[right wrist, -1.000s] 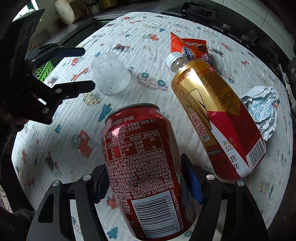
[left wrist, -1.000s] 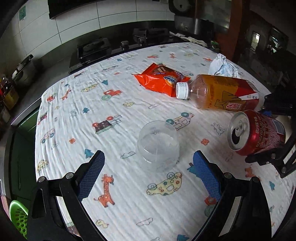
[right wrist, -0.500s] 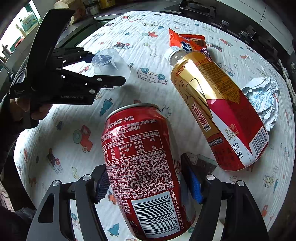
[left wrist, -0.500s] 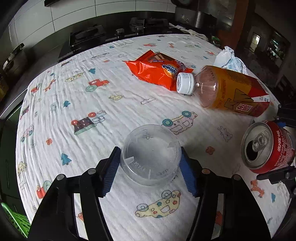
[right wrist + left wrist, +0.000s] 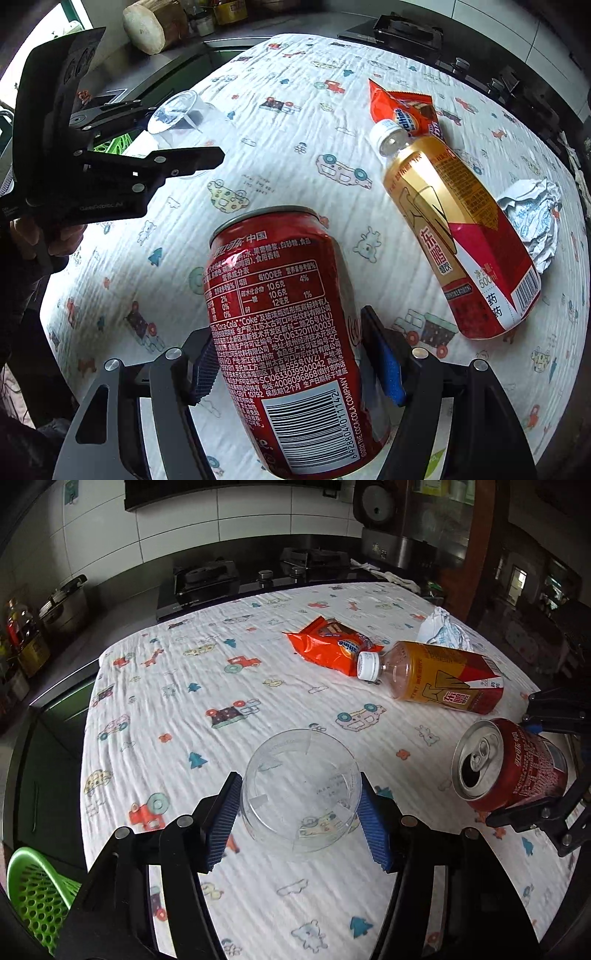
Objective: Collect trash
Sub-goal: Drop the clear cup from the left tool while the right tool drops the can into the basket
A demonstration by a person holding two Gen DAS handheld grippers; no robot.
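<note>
Left gripper [image 5: 300, 821]: jaws closing, clear plastic cup [image 5: 301, 792] clamped | right gripper [image 5: 295, 363]: red can [image 5: 291, 332] clamped | bottle [image 5: 458, 236] laid near tabletop's far edge

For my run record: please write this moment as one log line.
left tool: closing on clear cup | right tool: holds red can

Home kitchen: gas hob [image 5: 258, 578], tiled wall [image 5: 177, 528], pots [image 5: 64, 603].
</note>
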